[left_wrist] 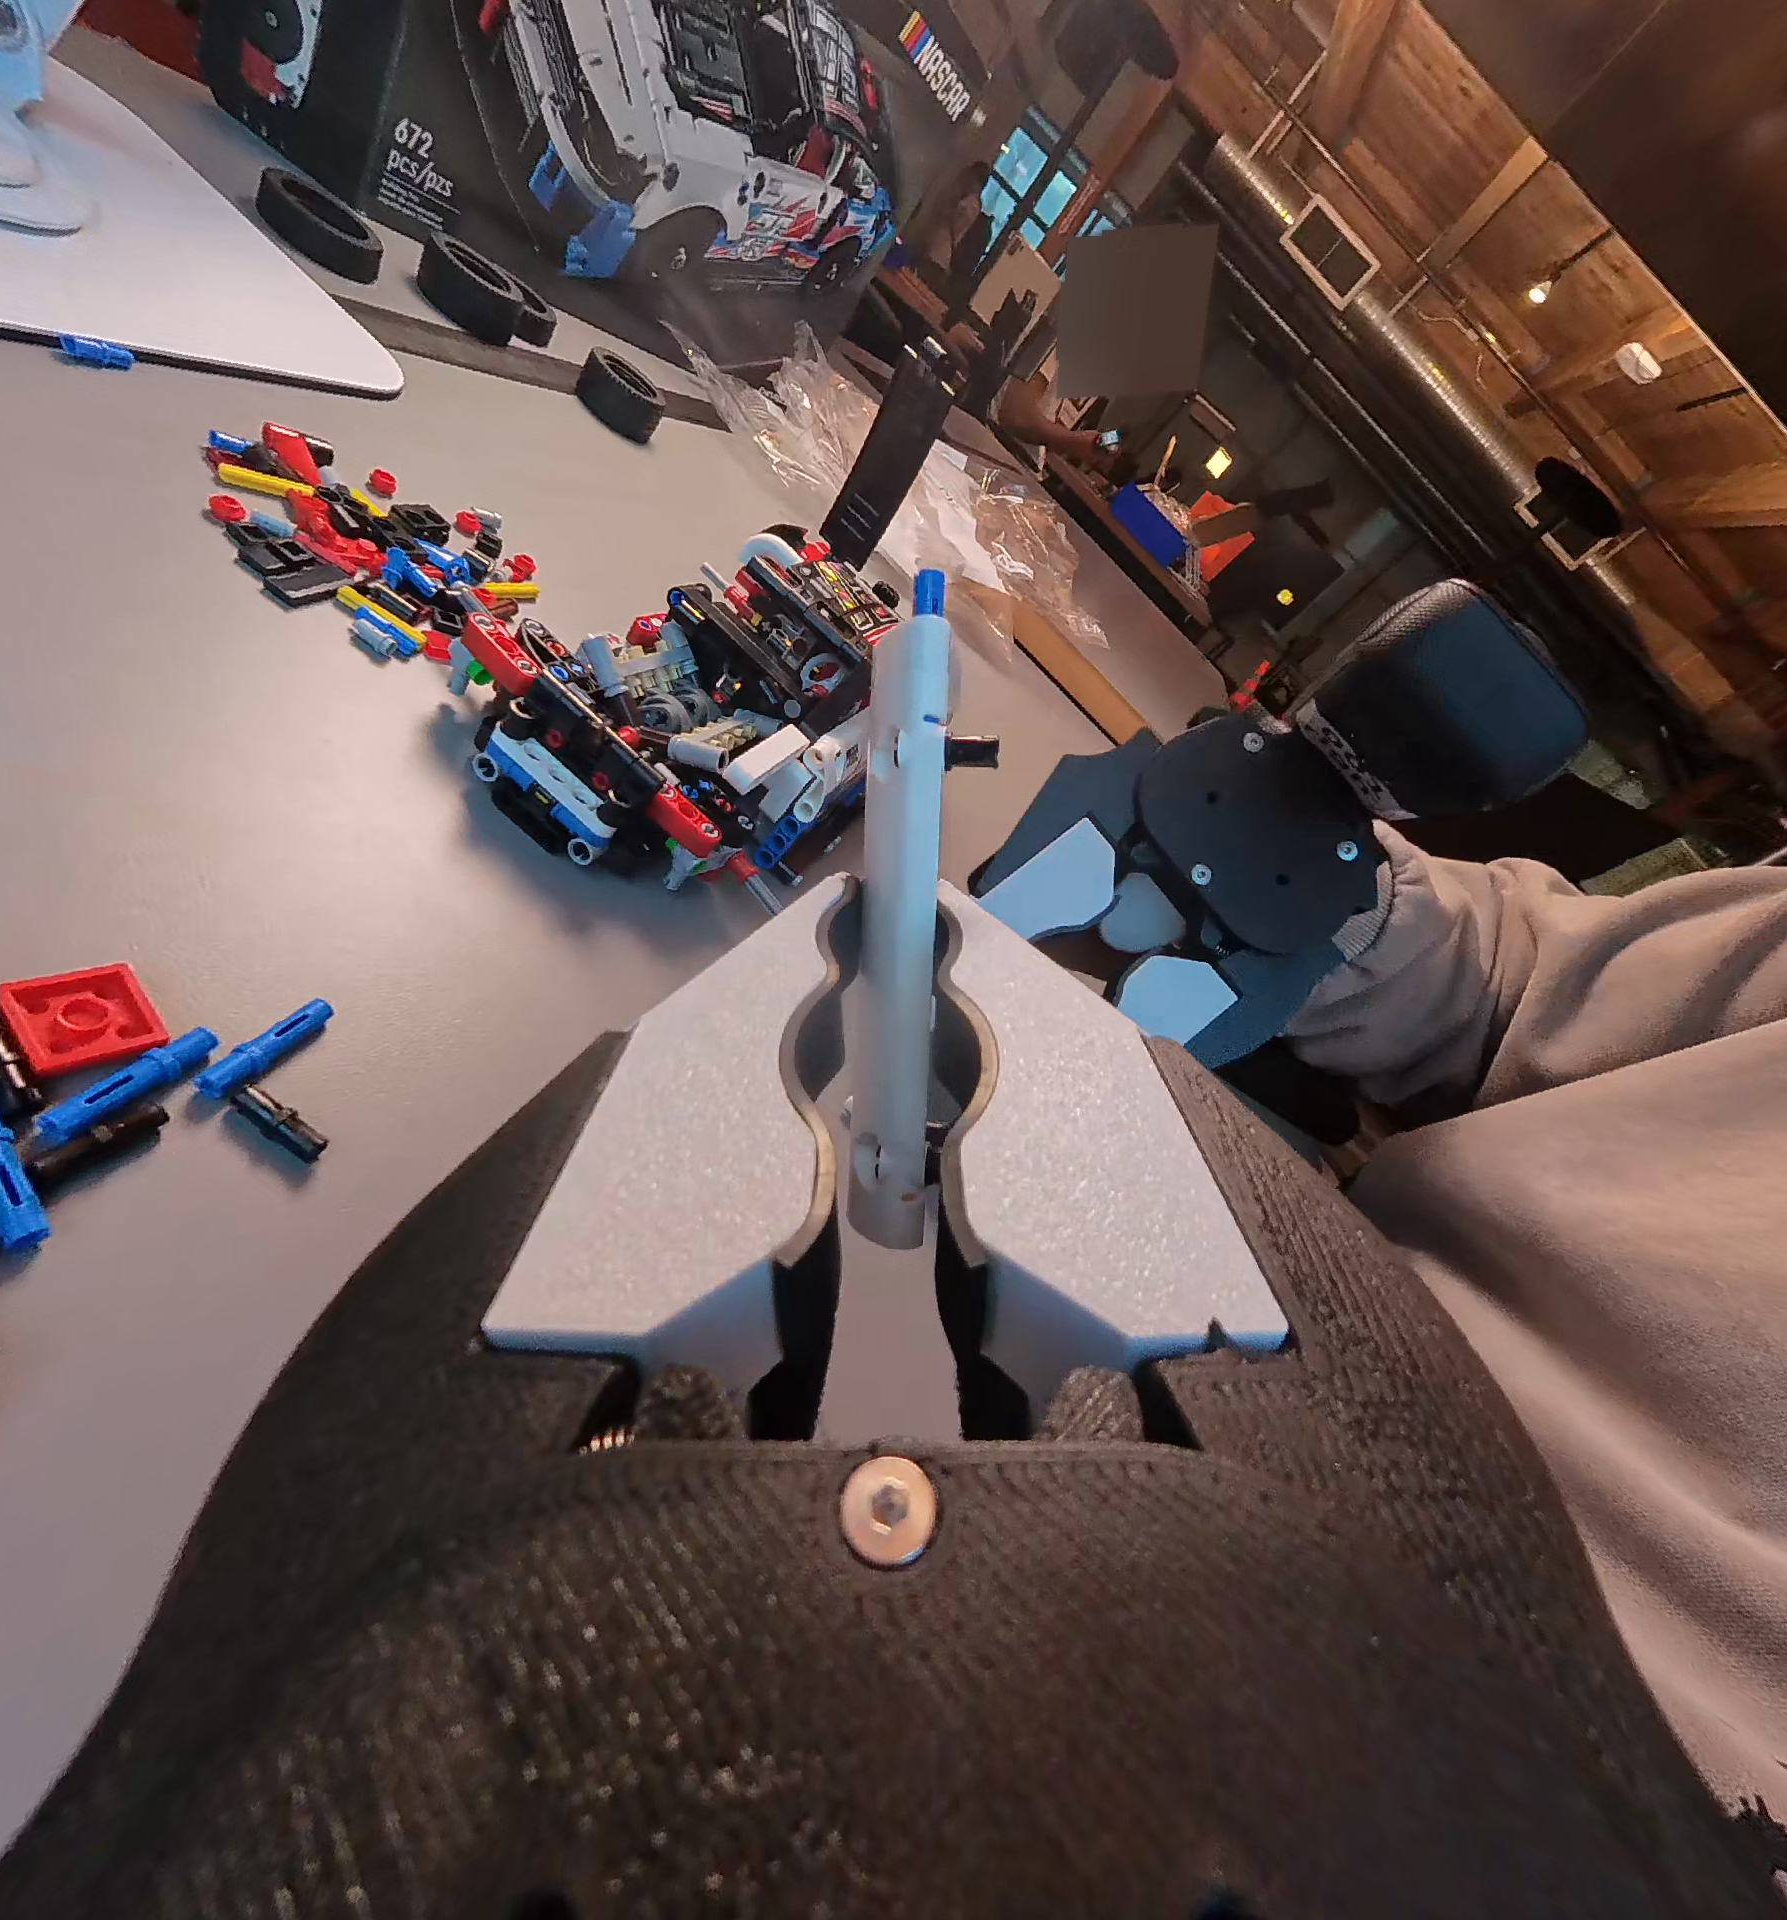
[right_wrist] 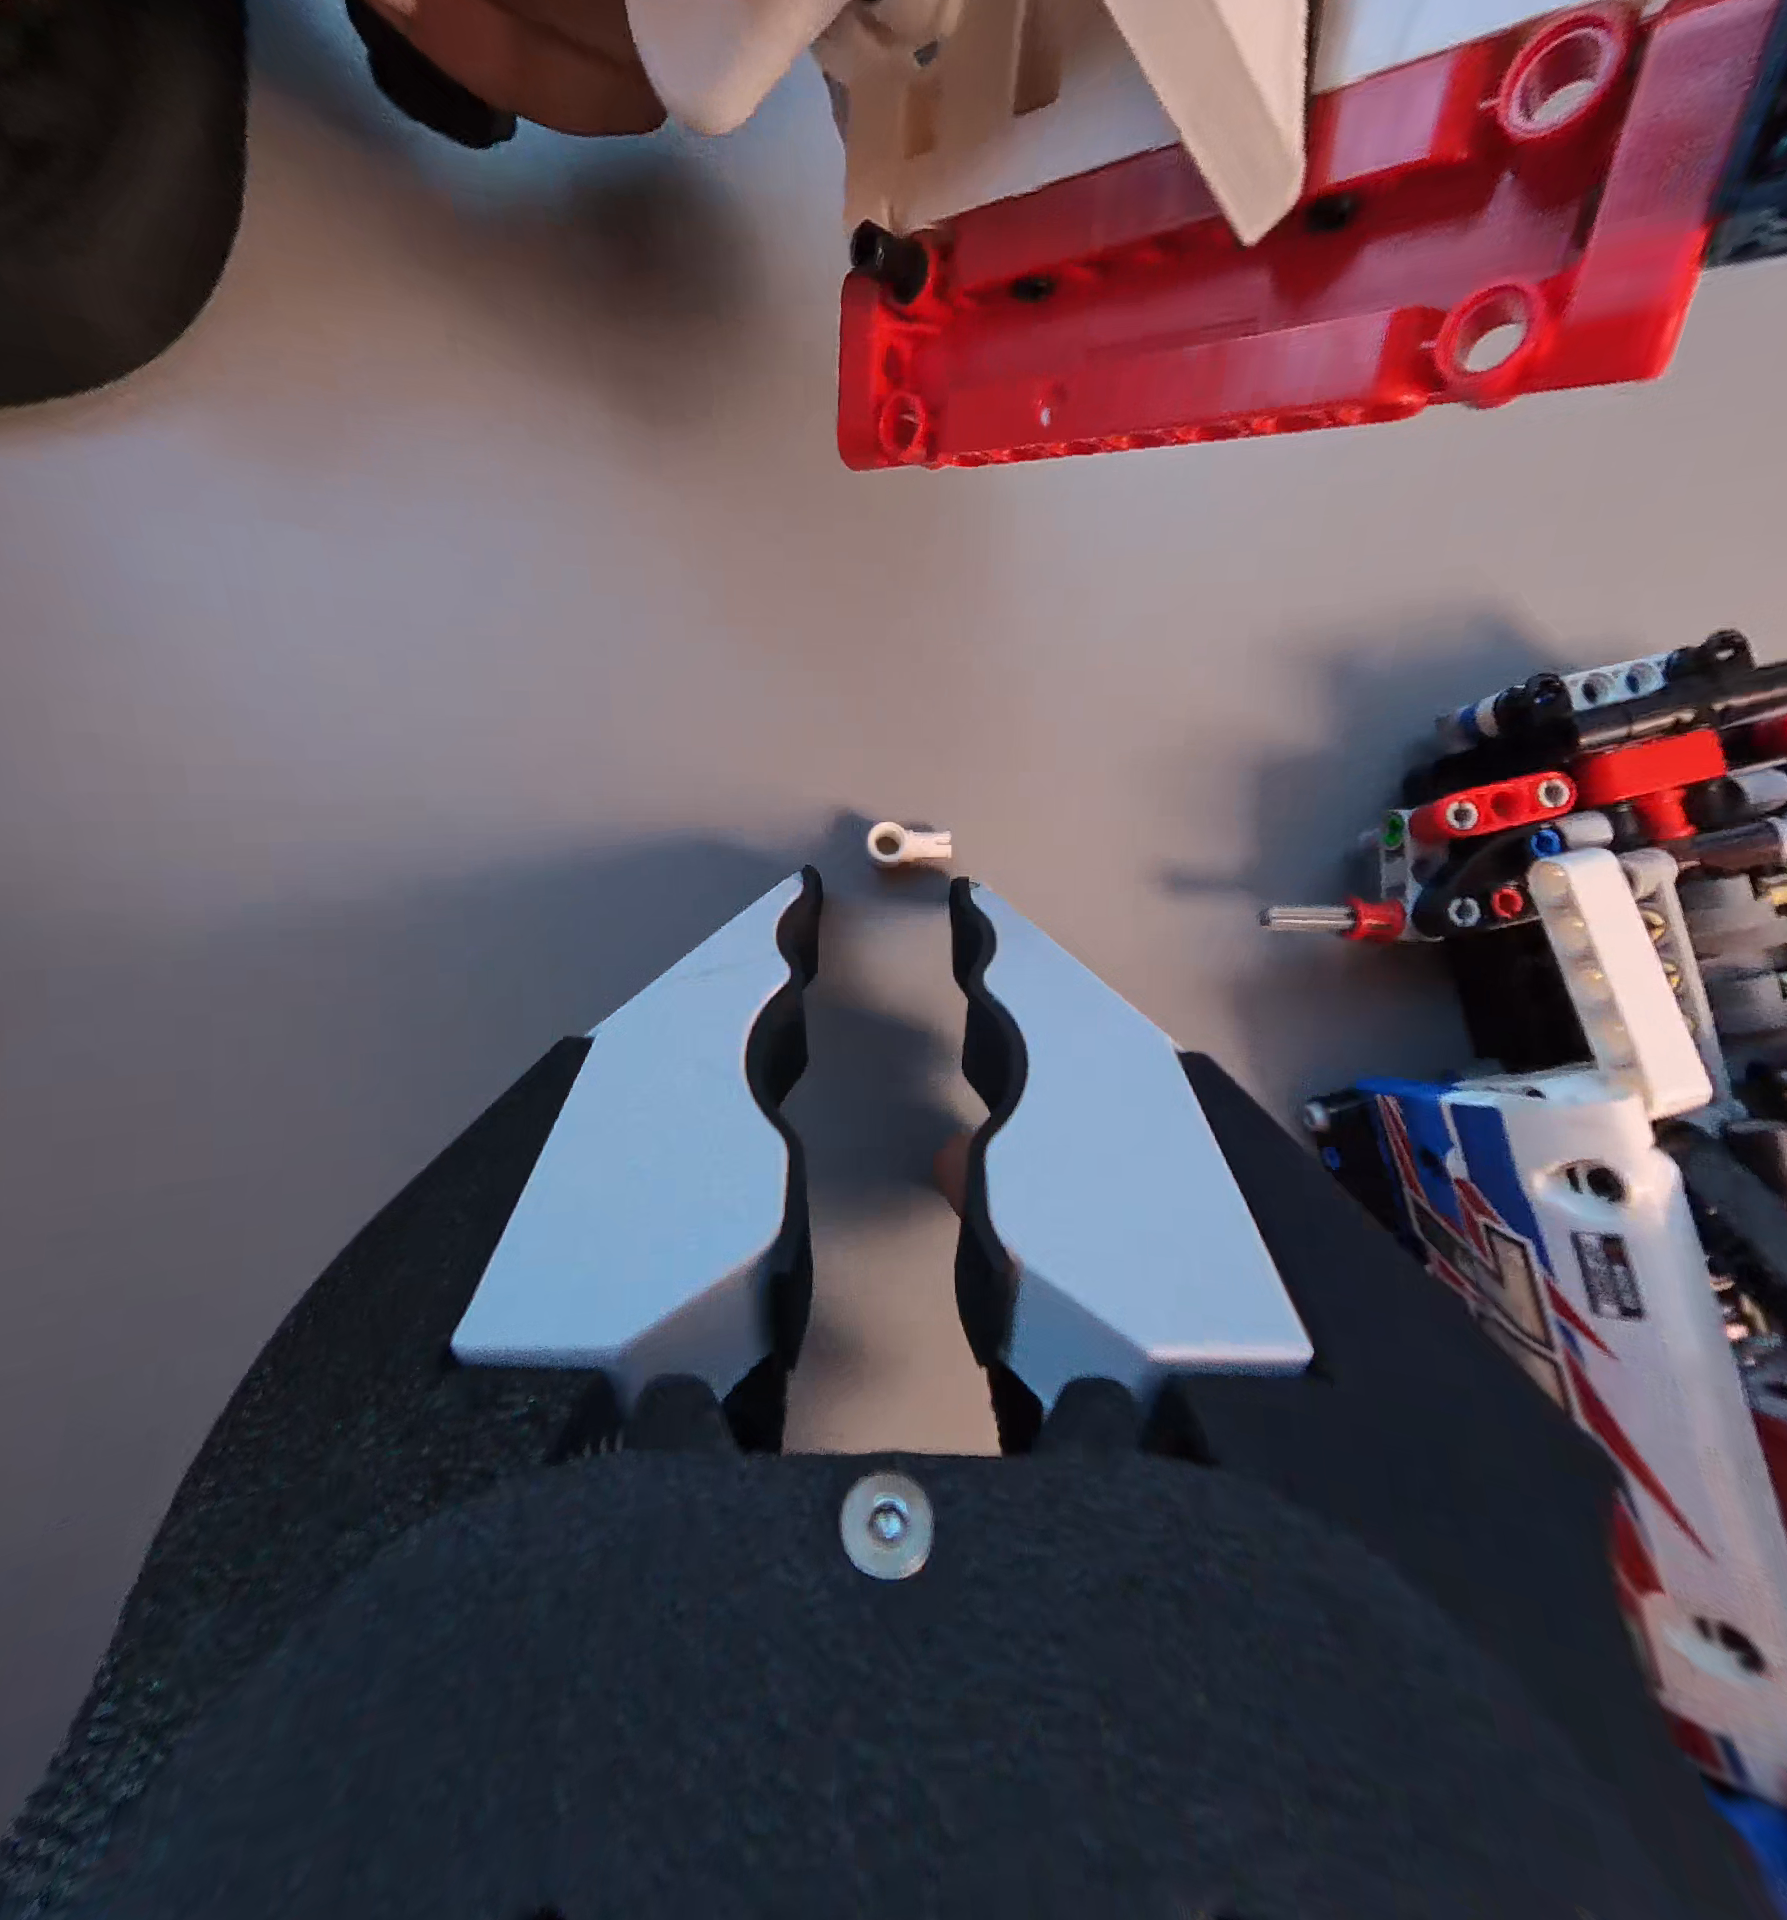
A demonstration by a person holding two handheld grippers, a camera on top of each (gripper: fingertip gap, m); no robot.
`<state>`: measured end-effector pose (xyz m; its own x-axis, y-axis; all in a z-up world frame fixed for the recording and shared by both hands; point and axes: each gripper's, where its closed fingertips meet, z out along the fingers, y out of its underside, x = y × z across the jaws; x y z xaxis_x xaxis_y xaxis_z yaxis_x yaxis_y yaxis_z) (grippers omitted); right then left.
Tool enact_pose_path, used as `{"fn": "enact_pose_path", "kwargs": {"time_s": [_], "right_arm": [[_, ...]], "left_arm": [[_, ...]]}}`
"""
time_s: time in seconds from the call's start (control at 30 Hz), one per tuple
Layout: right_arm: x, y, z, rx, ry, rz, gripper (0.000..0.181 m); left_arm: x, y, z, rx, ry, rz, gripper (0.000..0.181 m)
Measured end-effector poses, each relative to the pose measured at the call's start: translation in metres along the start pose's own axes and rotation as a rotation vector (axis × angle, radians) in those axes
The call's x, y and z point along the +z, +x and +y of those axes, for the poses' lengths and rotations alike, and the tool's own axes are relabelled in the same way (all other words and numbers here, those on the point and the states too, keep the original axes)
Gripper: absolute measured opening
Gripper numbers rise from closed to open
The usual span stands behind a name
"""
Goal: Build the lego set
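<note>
While a long white beam [left_wrist: 894, 935] tipped with a blue pin [left_wrist: 928, 590] is pinched upright between the pressed fingers of the left gripper [left_wrist: 894, 904], the partly built car [left_wrist: 681, 727] sits on the grey table [left_wrist: 245, 831] just beyond the beam. Left of the car a heap of loose red, blue, yellow and black pieces [left_wrist: 380, 551] is spread, and nearer the camera on the same side a red plate [left_wrist: 78, 1016] and several blue pins [left_wrist: 125, 1081] are scattered. Behind the car black tyres [left_wrist: 320, 223] and the set's box [left_wrist: 660, 135] are lined up. Right of the car the right gripper [left_wrist: 1076, 925] is held in a grey-sleeved hand.

In the right wrist view the right gripper [right_wrist: 884, 888] is spread, nothing between its fingers; a small white connector [right_wrist: 908, 842] lies just beyond the fingertips, apart from them. The car [right_wrist: 1616, 1091] is seen to the connector's right, and a red and white assembly [right_wrist: 1284, 260] beyond it.
</note>
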<state>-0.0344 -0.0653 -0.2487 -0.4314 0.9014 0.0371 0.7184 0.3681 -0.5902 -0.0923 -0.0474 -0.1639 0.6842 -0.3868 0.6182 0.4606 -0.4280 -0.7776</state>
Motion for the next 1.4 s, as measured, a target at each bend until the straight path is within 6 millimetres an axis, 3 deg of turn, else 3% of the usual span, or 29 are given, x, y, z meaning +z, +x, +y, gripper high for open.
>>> {"fn": "enact_pose_path", "kwargs": {"time_s": [0.03, 0.27, 0.6, 0.7, 0.8, 0.87, 0.93, 1.03, 1.1, 1.27, 1.4], "right_arm": [[0.001, -0.002, -0.002, 0.014, 0.01, 0.02, 0.021], [0.011, 0.003, -0.014, -0.048, -0.006, -0.016, 0.015], [0.005, 0.003, -0.007, -0.065, 0.032, -0.011, 0.018], [0.007, -0.001, -0.009, -0.067, 0.043, -0.02, 0.011], [0.007, -0.001, -0.01, -0.167, 0.043, 0.02, 0.008], [-0.008, -0.004, -0.02, -0.304, 0.153, 0.036, 0.006], [-0.036, -0.002, -0.029, -0.354, 0.254, 0.068, 0.004], [-0.078, 0.02, -0.023, -0.456, 0.274, 0.203, 0.004], [-0.096, 0.024, -0.016, -0.503, 0.273, 0.223, 0.004], [-0.105, 0.009, -0.002, -0.646, 0.221, 0.205, 0.004], [-0.101, -0.001, 0.007, -0.73, 0.163, 0.181, 0.004]], "left_arm": [[0.0, 0.0, 0.0, 0.003, -0.001, 0.001, 0.008], [0.002, 0.002, 0.003, 0.001, -0.015, 0.008, 0.008], [0.002, 0.003, 0.003, 0.011, -0.017, 0.006, 0.008], [0.002, 0.004, 0.003, 0.011, -0.017, 0.01, 0.008], [0.002, 0.009, 0.005, 0.02, -0.028, 0.039, 0.008], [0.004, 0.017, 0.01, 0.054, -0.064, 0.07, 0.008], [0.008, 0.021, 0.017, 0.066, -0.102, 0.076, 0.008], [0.015, 0.034, 0.032, 0.038, -0.171, 0.138, 0.008], [0.021, 0.044, 0.044, 0.018, -0.227, 0.183, 0.008], [0.035, 0.064, 0.063, -0.031, -0.295, 0.252, 0.008], [0.04, 0.064, 0.069, -0.051, -0.315, 0.25, 0.008]]}}
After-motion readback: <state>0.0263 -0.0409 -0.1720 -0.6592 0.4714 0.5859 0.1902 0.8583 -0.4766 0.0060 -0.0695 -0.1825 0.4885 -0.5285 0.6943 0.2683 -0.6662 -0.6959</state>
